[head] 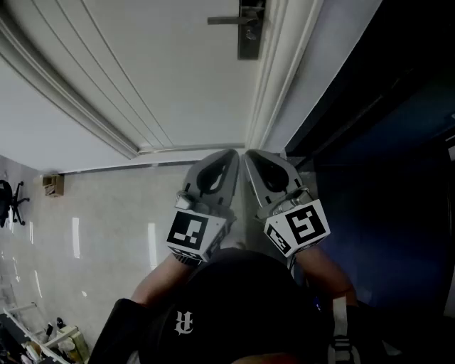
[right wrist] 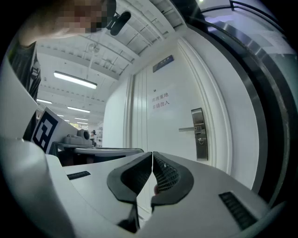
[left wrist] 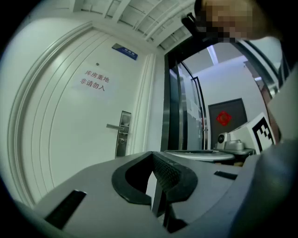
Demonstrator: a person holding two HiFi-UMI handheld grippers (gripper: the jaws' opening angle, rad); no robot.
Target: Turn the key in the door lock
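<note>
A white door fills the upper part of the head view, with its metal lock plate and lever handle at the top. The plate also shows far off in the left gripper view and the right gripper view. Below the handle sits a small round keyhole piece; it is too small to tell whether a key is in it. My left gripper and right gripper are held side by side well short of the door. Both are shut, left and right, with nothing between them.
A paper sign and a small blue plate are on the door above the lock. To the door's right stands a dark glass partition with a red ornament behind it. Pale tiled floor lies at the left.
</note>
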